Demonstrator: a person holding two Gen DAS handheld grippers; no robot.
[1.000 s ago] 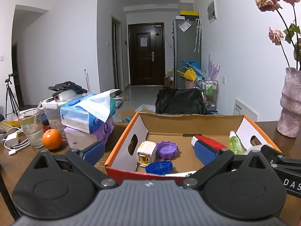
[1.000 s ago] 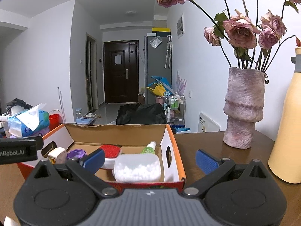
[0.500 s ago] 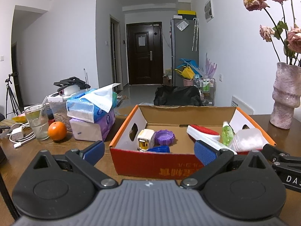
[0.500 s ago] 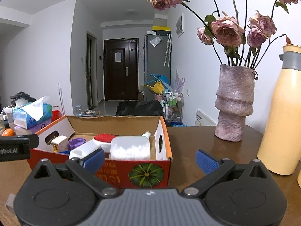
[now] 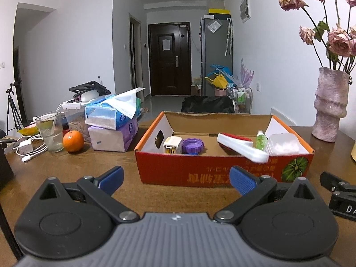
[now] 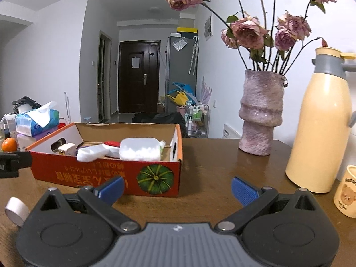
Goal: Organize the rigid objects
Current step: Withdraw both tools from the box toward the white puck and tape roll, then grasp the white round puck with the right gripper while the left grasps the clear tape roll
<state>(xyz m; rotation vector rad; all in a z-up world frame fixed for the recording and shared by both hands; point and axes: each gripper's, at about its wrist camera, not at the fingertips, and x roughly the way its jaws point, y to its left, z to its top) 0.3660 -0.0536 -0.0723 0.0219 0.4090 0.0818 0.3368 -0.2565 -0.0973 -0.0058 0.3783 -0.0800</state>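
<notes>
One cardboard box sits on the worktop, long axis running 9 to 3 o'clock. Left tool and right tool both gape wide, empty, near it.

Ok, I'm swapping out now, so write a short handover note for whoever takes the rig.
Left gripper: open, empty, facing the box front.
Right gripper: open, empty, near the box's right end.
Cardboard box holds the white charger, purple lid, red-and-white brush, green bottle and clear container.
Done: those are boxed.
Left: possibly the tape roll on the table.
</notes>
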